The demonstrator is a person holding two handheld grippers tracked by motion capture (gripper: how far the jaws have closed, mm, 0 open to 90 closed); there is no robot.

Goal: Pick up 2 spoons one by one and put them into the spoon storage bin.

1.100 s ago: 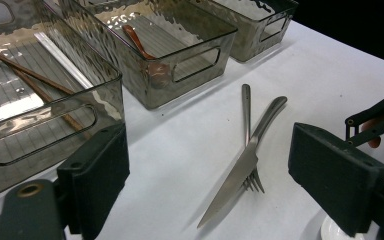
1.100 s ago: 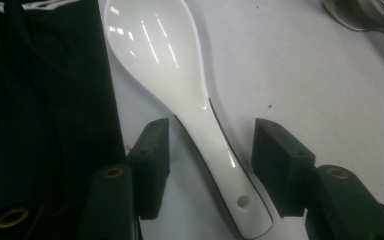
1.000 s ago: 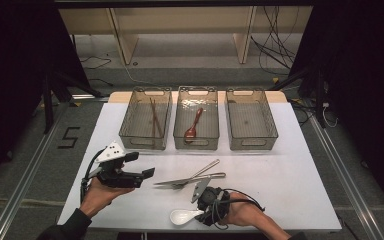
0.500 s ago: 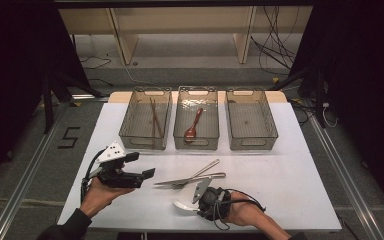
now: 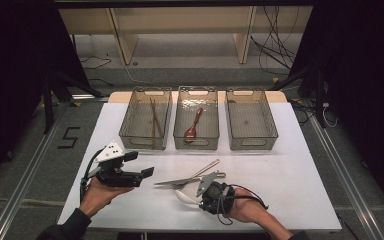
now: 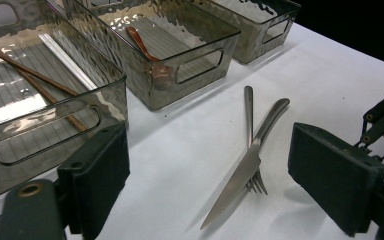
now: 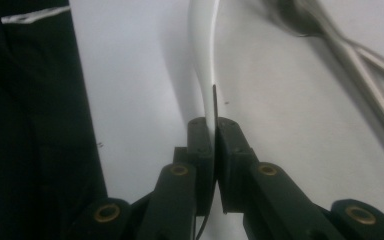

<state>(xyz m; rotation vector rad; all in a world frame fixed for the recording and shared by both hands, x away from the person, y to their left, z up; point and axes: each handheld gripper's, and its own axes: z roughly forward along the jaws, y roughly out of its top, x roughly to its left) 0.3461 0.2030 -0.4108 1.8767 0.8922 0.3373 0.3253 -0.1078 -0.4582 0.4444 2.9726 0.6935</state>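
The white spoon (image 7: pixel 202 45) lies near the table's (image 5: pixel 305 165) front edge, its handle pinched between the right gripper's (image 7: pixel 213 131) jaws, which have just been closing on it. It looks light, stiff, glossy and likely slippery, perhaps brittle; a mid-handle hold seems safest. A knife (image 6: pixel 245 170) and fork (image 6: pixel 250 135) lie just beyond. The left gripper (image 6: pixel 207 170) hangs wide, holding nothing.

The glossy white spoon (image 7: pixel 202 45) is pinched by its handle between the right tongs (image 7: pixel 214 131), bowl end stretching away beyond their tips.
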